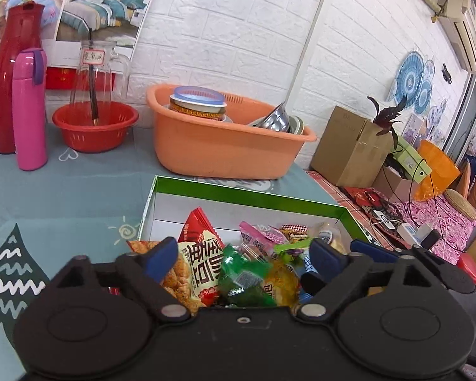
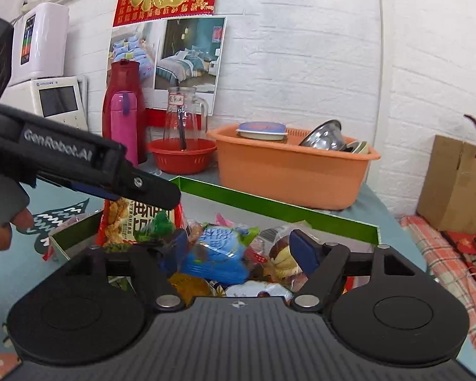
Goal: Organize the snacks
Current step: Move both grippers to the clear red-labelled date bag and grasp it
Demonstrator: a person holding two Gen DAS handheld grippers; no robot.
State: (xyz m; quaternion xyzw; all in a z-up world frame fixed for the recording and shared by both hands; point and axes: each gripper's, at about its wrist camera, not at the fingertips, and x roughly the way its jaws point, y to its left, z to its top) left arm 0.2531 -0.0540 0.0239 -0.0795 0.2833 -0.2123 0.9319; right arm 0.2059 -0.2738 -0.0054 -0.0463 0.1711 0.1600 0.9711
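Both claws hover over the green-rimmed cardboard box (image 1: 244,192) of snacks on the desk. The left claw (image 1: 242,254) is spread wide, a green crinkly wrapper (image 1: 242,277) and a red-and-white crisp packet (image 1: 200,266) lying between and just below its blue-padded fingers (image 1: 161,254). The right claw (image 2: 241,247) is spread too, straddling a blue plastic snack packet (image 2: 217,258). Just past the box sits an orange plastic tub (image 2: 288,171) of dishes.
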